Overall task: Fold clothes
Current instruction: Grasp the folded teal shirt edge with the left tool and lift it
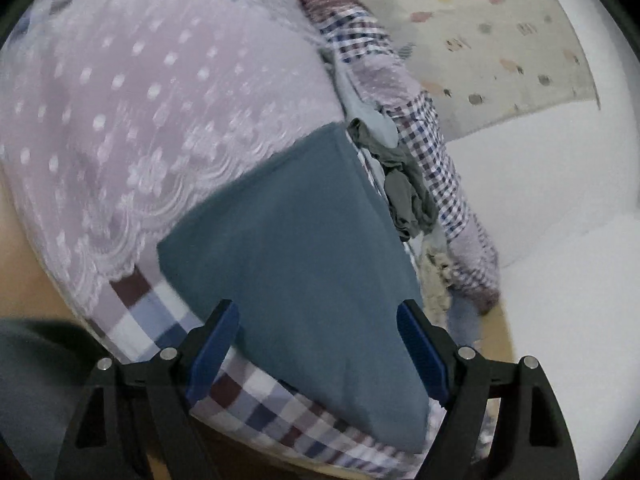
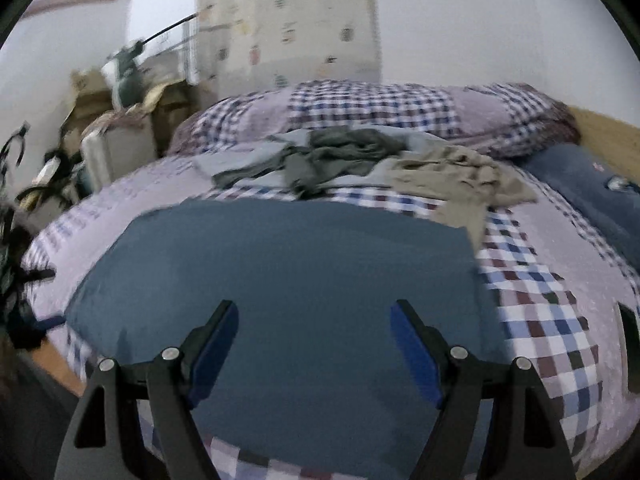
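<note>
A teal-blue garment [image 1: 296,248] lies flat as a smooth rectangle on the checked bedspread [image 1: 256,404], near the bed's front edge. My left gripper [image 1: 318,312] hovers open above its near end, nothing between the blue pads. The right wrist view shows the same teal garment [image 2: 288,280] spread wide, and my right gripper [image 2: 314,312] is open over its near half, holding nothing. Behind it lie a crumpled grey-green garment [image 2: 340,152], a pale blue one [image 2: 236,164] and a beige one [image 2: 452,176], all unfolded. The grey-green garment [image 1: 404,184] also shows in the left wrist view.
A lilac lace cover with white dots [image 1: 132,112] drapes the bed to the left. A folded checked quilt [image 2: 372,108] lies along the far side, a dark blue pillow [image 2: 580,184] at right. Boxes and clutter [image 2: 104,120] stand beside the bed's left; a wooden bed frame [image 2: 608,132] shows at right.
</note>
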A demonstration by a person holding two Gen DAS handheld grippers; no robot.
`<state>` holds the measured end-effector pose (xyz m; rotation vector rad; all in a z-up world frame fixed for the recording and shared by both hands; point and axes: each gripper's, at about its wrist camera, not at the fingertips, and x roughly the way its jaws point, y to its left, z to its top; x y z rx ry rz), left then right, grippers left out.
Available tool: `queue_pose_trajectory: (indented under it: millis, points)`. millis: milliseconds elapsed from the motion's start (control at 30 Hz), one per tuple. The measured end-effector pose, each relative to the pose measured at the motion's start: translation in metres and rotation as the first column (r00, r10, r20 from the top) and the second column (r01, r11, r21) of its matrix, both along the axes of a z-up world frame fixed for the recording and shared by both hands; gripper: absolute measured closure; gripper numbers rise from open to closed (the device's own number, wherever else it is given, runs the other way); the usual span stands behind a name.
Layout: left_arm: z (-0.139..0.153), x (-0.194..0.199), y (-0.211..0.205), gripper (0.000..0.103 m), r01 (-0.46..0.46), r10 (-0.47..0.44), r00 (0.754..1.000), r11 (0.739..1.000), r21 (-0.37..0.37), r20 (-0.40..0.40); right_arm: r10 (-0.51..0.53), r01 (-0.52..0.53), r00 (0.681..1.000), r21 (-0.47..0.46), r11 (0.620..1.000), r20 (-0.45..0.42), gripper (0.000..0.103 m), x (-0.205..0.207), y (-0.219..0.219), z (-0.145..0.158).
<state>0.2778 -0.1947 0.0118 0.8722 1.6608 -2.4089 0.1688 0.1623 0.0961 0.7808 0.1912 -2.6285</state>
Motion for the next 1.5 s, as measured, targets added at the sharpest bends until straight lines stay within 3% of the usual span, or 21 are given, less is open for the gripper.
queue_pose_trajectory:
  millis: [100, 267, 467, 767, 900, 1067, 1333, 1500]
  points:
    - [-0.006, 0.001, -0.003, 0.018, -0.017, 0.016, 1.0, 1.0, 0.009, 0.02, 0.045, -0.044, 0.999, 0.067, 0.997, -0.01, 0.022, 0.01, -0.019, -0.007]
    - [-0.014, 0.001, -0.002, 0.018, -0.011, 0.012, 0.996, 1.0, -0.014, 0.092, 0.109, -0.104, 0.993, 0.099, 0.99, -0.042, 0.022, 0.023, -0.04, -0.011]
    - [-0.034, -0.008, -0.003, 0.018, -0.008, 0.006, 0.992, 1.0, 0.011, 0.13, 0.172, -0.163, 0.984, 0.132, 0.978, -0.056, 0.022, 0.029, -0.058, -0.016]
    - [-0.048, -0.013, -0.006, 0.016, -0.016, 0.01, 0.993, 0.998, 0.058, 0.115, 0.247, -0.231, 0.966, 0.175, 0.957, -0.078, 0.021, 0.038, -0.078, -0.025]
    - [-0.048, -0.011, -0.008, 0.016, -0.035, 0.026, 0.996, 0.995, 0.095, 0.091, 0.307, -0.271, 0.943, 0.243, 0.931, -0.127, 0.021, 0.05, -0.094, -0.031]
    - [-0.049, -0.004, -0.013, 0.016, -0.05, 0.043, 0.998, 0.987, 0.155, 0.05, 0.42, -0.359, 0.898, 0.329, 0.873, -0.134, 0.019, 0.069, -0.122, -0.049]
    - [-0.049, -0.006, -0.014, 0.016, -0.015, 0.016, 1.0, 0.985, 0.17, -0.005, 0.538, -0.466, 0.835, 0.376, 0.801, -0.111, 0.019, 0.089, -0.152, -0.072]
    - [-0.051, -0.018, -0.005, 0.016, 0.045, -0.049, 0.998, 0.988, 0.147, 0.025, 0.555, -0.48, 0.824, 0.384, 0.789, -0.111, 0.019, 0.092, -0.16, -0.08]
